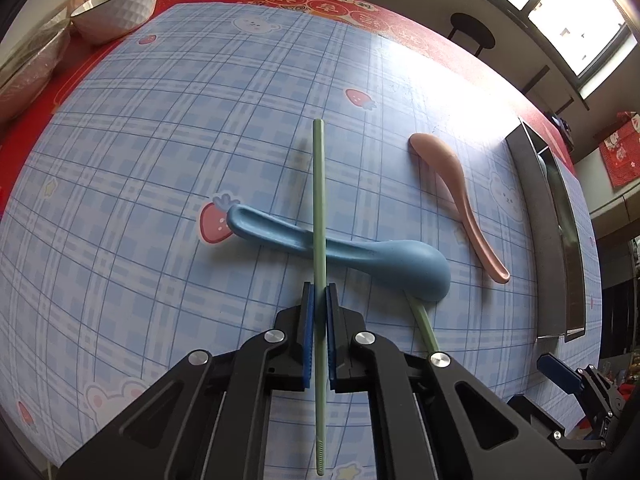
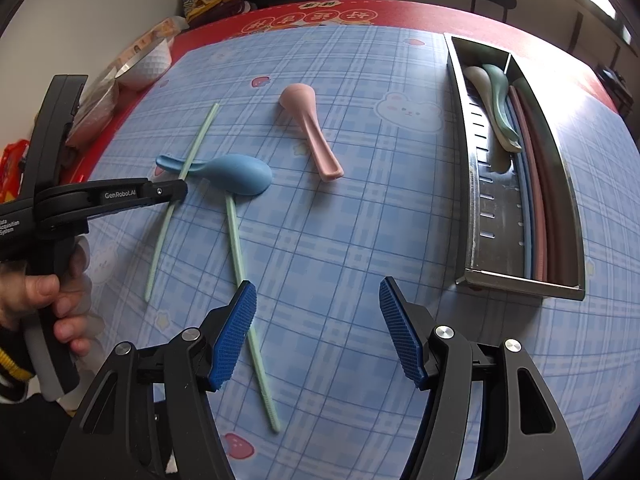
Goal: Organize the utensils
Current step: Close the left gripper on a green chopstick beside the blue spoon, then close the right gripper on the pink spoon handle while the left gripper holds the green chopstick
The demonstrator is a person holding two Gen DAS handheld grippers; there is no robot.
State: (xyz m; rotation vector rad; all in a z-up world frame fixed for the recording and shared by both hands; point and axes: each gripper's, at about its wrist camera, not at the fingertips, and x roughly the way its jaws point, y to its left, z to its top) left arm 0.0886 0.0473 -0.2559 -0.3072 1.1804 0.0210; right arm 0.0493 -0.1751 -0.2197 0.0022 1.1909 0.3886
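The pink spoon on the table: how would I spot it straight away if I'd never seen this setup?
Start at the metal tray on the right of the blue checked tablecloth. Left of the tray, lying alone on the cloth, is the pink spoon, bowl face down. Unlike the blue spoon further left, it touches no green chopstick and sits free of both grippers.

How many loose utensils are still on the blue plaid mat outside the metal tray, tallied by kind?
Green chopsticks: 2, one clamped in the left gripper, the other lying partly under the blue spoon
Spoons: 2, blue spoon and pink spoon
Total: 4 loose utensils outside the metal tray
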